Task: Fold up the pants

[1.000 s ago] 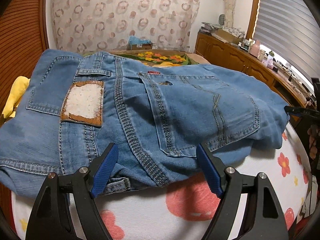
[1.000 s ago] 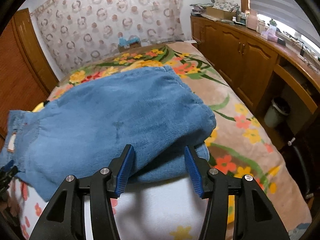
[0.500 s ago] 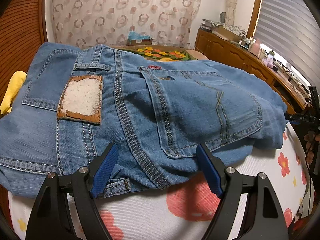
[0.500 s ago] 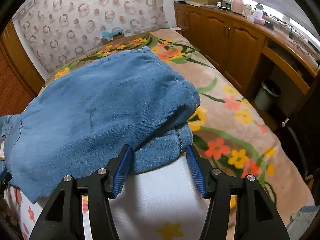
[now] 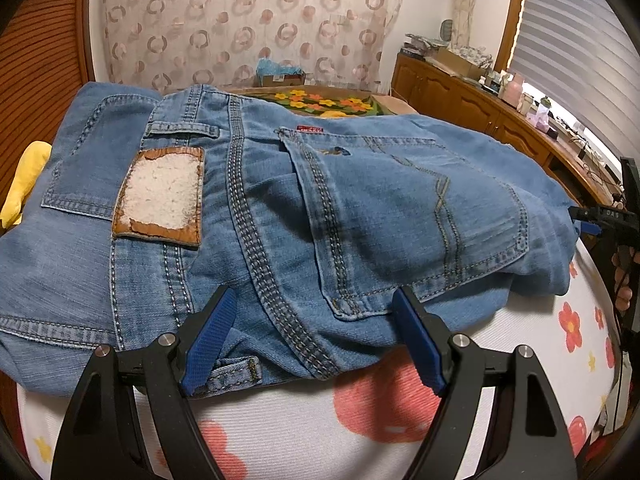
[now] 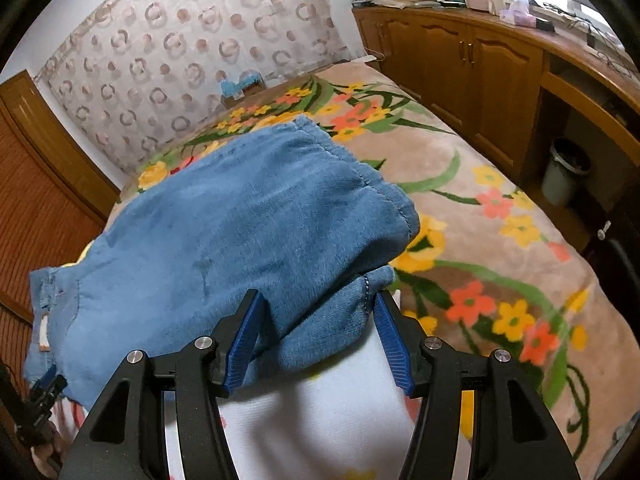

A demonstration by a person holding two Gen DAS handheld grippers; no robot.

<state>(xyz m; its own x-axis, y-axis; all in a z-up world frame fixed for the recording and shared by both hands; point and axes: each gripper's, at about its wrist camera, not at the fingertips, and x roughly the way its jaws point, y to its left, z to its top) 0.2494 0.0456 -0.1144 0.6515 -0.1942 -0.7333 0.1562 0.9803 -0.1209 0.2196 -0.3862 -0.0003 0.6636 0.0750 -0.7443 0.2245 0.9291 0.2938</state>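
The jeans [image 5: 304, 216] lie folded on a white flowered cloth [image 5: 400, 420] at the near end of the bed [image 6: 500, 240], seat side up, with the back pocket [image 5: 404, 216] and worn leather patch [image 5: 160, 196] showing. In the right view the folded legs [image 6: 240, 232] form a thick blue stack, with a lower layer poking out at the near corner.

Denim like this is probably heavy and fairly stiff, yet it sags where unsupported. It is not slippery or fragile. The thick seams and the waistband look like the surest places to grip, and a folded edge should be taken through all layers so none slides out.

The left hand-held gripper [image 5: 312, 340] is wide open, its blue pads [image 5: 208, 340] set either side of the jeans' near edge by the centre seam, holding nothing. The right hand-held gripper [image 6: 316, 340] is also open, with the protruding lower layer between its pads but not pinched.

A wooden cabinet [image 6: 460, 52] runs along the bed's right side, and a patterned curtain [image 5: 248, 24] hangs behind.
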